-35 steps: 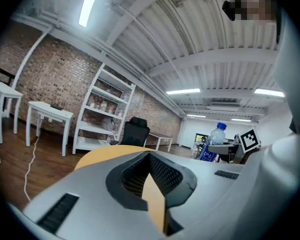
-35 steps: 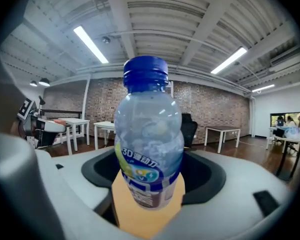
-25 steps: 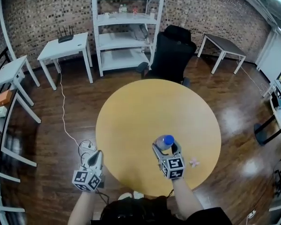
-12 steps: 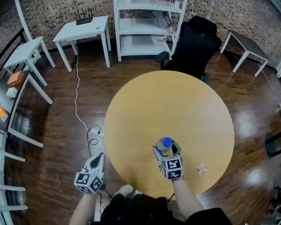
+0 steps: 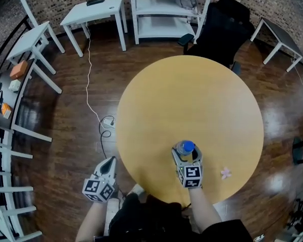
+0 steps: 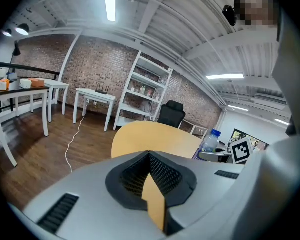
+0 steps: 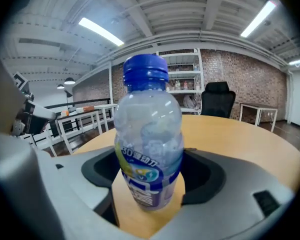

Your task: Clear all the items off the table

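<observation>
Bottle (image 7: 147, 149) upright between right gripper (image 5: 186, 155) jaws, clamped, over table (image 5: 192, 100); left gripper (image 5: 110, 163) closed, empty, beside table edge.

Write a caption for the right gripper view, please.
The right gripper grips an upright blue-capped bottle, with the round table behind.
</observation>
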